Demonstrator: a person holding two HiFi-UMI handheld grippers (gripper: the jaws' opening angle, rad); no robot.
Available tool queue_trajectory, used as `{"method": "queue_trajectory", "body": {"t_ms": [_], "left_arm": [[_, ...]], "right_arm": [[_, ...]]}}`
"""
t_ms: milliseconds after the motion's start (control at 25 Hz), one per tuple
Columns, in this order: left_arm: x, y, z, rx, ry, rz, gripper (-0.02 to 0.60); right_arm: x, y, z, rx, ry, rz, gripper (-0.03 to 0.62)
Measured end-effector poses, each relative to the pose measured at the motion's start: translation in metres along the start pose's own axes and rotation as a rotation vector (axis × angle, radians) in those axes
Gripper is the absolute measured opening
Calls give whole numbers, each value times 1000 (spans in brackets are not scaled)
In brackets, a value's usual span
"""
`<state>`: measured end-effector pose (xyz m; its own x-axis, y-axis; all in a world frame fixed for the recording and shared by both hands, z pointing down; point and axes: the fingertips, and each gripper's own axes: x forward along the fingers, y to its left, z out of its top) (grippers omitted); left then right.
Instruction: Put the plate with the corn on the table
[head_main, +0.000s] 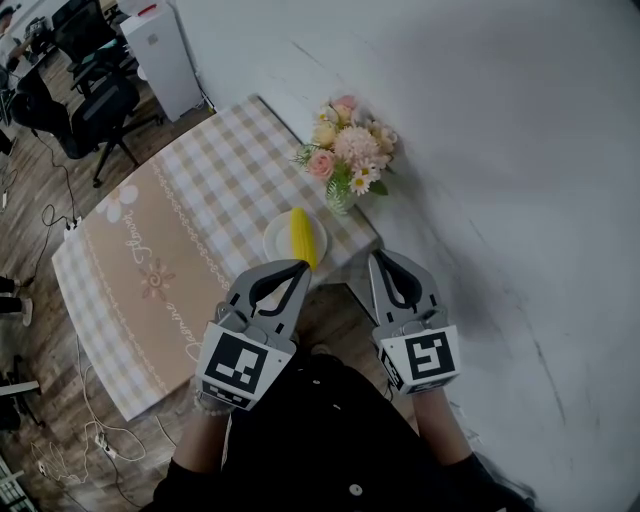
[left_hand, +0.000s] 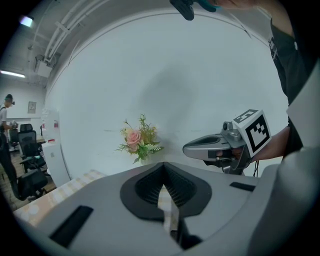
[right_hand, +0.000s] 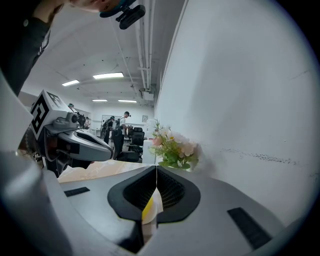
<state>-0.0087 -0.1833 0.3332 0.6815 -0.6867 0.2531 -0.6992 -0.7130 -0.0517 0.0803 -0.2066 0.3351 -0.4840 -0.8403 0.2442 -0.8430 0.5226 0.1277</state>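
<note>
Near plate (head_main: 277, 241) | left claw (head_main: 300, 267) closed, empty | right claw (head_main: 377, 257) likewise

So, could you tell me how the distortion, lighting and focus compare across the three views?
Head view: even light, mild distortion, the corn and plate sharp. Left gripper view: heavy fisheye with black corners, the left tongs close up and soft, the flowers clearer. Right gripper view: the same fisheye, the ceiling lights bright on the left, the right tongs blurred near the lens.
</note>
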Motion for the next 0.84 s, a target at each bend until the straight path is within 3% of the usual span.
{"method": "queue_trajectory", "body": {"t_ms": [840], "left_arm": [[0, 0, -1, -4, -3, -1, 14]], "right_arm": [[3, 6, -3, 4, 14, 20, 41]]}}
